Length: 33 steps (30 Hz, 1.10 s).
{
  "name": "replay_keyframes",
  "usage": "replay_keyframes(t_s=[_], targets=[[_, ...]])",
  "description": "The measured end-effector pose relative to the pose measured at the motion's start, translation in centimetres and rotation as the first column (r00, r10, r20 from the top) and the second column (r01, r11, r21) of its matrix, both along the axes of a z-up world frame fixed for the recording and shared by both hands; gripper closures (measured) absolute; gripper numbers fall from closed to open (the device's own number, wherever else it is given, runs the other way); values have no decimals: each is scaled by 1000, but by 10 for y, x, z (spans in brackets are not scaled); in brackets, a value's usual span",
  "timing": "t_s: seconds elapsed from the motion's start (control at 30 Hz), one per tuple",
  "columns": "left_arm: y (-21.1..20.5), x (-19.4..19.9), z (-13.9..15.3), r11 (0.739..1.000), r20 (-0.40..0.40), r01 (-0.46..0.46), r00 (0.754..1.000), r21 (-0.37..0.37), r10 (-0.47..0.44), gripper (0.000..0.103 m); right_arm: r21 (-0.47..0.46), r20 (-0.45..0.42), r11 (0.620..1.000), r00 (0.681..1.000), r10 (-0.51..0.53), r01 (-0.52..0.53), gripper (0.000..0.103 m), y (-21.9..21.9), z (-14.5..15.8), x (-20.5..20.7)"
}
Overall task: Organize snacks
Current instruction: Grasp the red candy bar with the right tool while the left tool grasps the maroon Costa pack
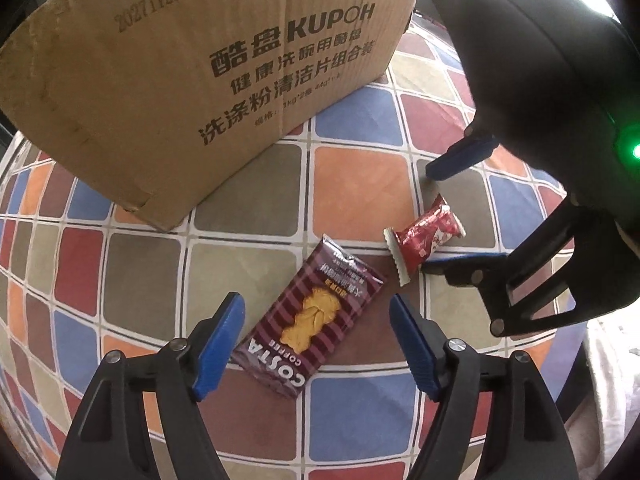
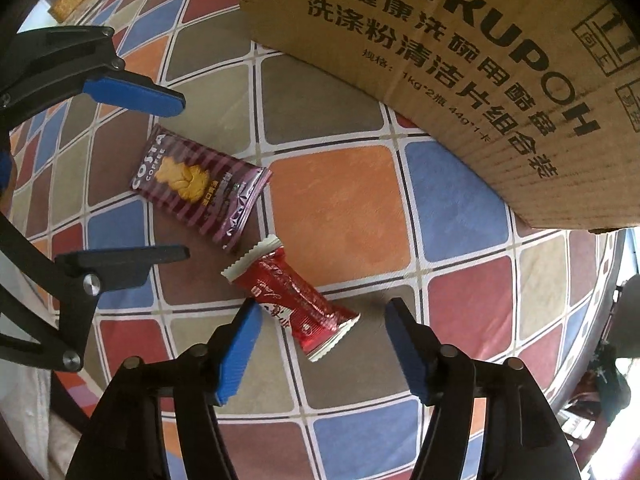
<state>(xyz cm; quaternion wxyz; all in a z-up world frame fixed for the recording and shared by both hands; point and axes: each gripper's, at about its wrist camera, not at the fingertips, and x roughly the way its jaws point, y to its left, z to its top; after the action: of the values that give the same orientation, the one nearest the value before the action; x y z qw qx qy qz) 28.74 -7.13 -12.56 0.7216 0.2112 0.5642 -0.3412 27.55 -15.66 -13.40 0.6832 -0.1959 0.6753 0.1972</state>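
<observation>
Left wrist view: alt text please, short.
The open left tool straddles a striped Costa Coffee biscuit packet on a checked tablecloth. The open right tool brackets a small red snack packet; a large cardboard box stands behind.

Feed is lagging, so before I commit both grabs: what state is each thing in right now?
Left gripper: open, straddling the Costa biscuit pack, not gripping.
Right gripper: open around the red snack, not gripping.
Costa biscuit pack: sealed, flat on the tablecloth.
Red snack: sealed, lying flat beside the pack.
Cardboard box: standing on the tablecloth; top out of view.
</observation>
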Motion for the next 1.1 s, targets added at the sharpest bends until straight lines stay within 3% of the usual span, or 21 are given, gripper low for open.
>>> replay_keyframes(t_s=[0.23, 0.33, 0.4, 0.47, 0.6, 0.73, 0.87, 0.93, 1.0, 1.1], targets=[[-1, 5, -1, 999, -4, 5, 1000, -48, -6, 30, 27, 11, 1000, 1000, -3, 2, 41, -4, 2, 9], [1, -8, 4, 998, 8, 13, 1000, -62, -12, 30, 38, 26, 999, 1000, -7, 6, 54, -3, 7, 8], [2, -12, 7, 998, 6, 25, 1000, -60, -25, 30, 46, 36, 999, 999, -7, 5, 73, -1, 11, 5], [5, -16, 8, 998, 22, 33, 999, -51, -32, 30, 56, 38, 998, 999, -5, 2, 80, 0, 14, 4], [10, -18, 4, 999, 20, 31, 999, -26, -30, 30, 62, 52, 998, 998, -38, 34, 80, 4, 20, -6], [12, -18, -1, 999, 25, 51, 998, -3, -50, 30, 108, 54, 981, 984, -169, 162, 80, -5, 24, -9], [2, -20, -6, 998, 25, 63, 998, 26, -63, 31, 156, 87, 966, 971, -223, 208, 80, -3, 32, -18], [0, -20, -10, 998, 22, 53, 998, 33, -54, 37, 180, 69, 956, 966, -249, 233, 80, -4, 30, -19], [-2, -20, -5, 999, 45, 39, 998, 28, -40, 51, 180, 76, 953, 963, -260, 243, 80, -6, 31, -23], [-1, -22, -4, 1000, 34, 19, 999, 14, -19, 58, 180, 79, 950, 959, -273, 255, 80, -9, 24, -25]])
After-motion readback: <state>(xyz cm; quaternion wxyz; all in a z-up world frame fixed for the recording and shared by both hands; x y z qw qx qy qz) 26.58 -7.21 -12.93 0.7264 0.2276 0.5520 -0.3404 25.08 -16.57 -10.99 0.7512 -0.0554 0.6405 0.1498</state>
